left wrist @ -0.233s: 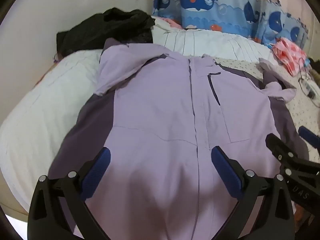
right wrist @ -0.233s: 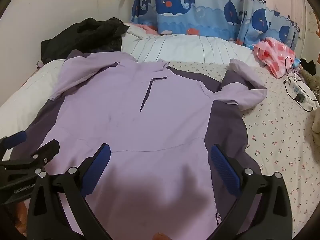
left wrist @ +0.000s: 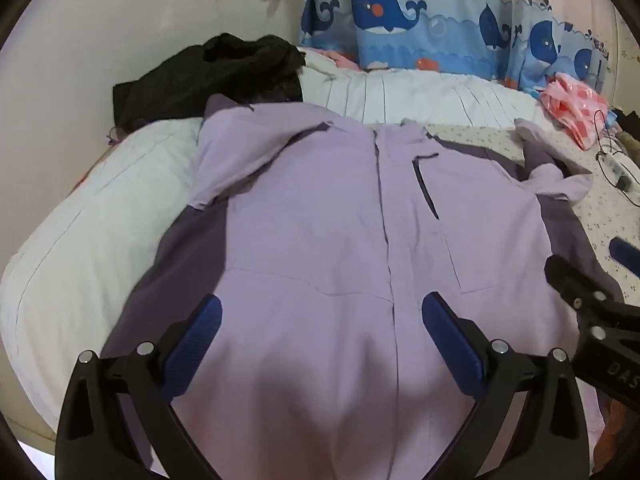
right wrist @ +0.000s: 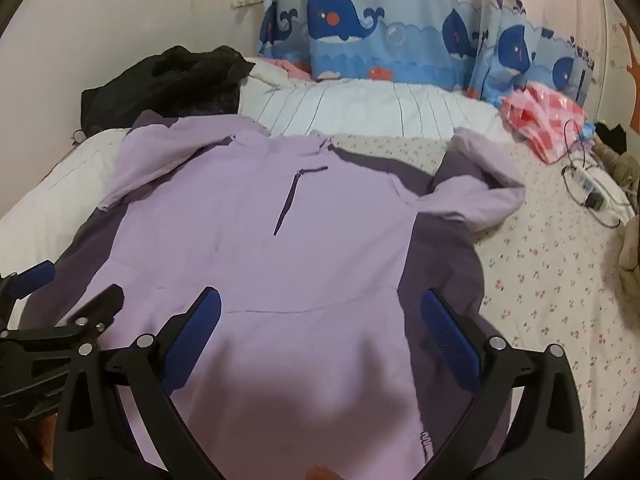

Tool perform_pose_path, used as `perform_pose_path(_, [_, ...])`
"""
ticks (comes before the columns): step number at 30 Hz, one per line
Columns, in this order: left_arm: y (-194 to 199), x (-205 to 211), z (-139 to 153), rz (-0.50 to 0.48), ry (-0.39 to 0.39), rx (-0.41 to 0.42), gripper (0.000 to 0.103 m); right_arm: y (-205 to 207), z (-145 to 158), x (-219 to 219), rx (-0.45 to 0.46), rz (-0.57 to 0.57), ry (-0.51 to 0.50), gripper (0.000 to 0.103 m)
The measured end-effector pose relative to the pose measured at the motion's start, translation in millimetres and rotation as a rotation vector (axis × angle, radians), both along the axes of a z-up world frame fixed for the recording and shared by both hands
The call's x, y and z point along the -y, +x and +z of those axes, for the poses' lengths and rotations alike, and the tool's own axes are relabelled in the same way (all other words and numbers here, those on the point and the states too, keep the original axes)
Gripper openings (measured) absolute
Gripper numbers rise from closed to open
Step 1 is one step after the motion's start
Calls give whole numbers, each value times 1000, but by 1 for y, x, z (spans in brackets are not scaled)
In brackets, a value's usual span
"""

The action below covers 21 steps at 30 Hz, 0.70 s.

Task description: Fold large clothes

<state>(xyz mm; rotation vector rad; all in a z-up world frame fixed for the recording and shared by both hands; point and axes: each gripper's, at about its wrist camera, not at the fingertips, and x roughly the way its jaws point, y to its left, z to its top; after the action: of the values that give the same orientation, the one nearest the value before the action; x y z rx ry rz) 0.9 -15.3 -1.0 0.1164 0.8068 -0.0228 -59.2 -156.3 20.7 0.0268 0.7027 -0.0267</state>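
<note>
A large lilac jacket [left wrist: 320, 216] with dark purple side panels lies spread flat, front up, on the bed [left wrist: 92, 216], its collar toward the far side and its hem nearest the cameras. The front closure is shut, and a dark slanted chest pocket zip [right wrist: 288, 200] shows. Both sleeves are bent inward near the shoulders.

Left gripper [left wrist: 318, 340] and right gripper [right wrist: 320, 336]: black angular frames, silver screws, ribbed blue pads [left wrist: 192, 350].
</note>
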Motion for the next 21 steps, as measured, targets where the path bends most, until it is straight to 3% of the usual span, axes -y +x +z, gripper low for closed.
perform_pose_path(7, [9,-4,-5,77,28,52,96,9,2,7,19,-18,11,97])
perform_pose_path(9, [14,-8,-6,87,4,38,96,10,4,10,54,2,59,96])
perform_pose_path(12, [21,-17,-7,108,-25,57,96,8,8,16,142,76,216,96])
perform_pose_path(17, [29,-22,-3,124,-26,93,96,30,2,14,0,104,245,97])
perform_pose_path(21, [36,-21,-3,120,-27,99,96,38,2,9,19,81,158,97])
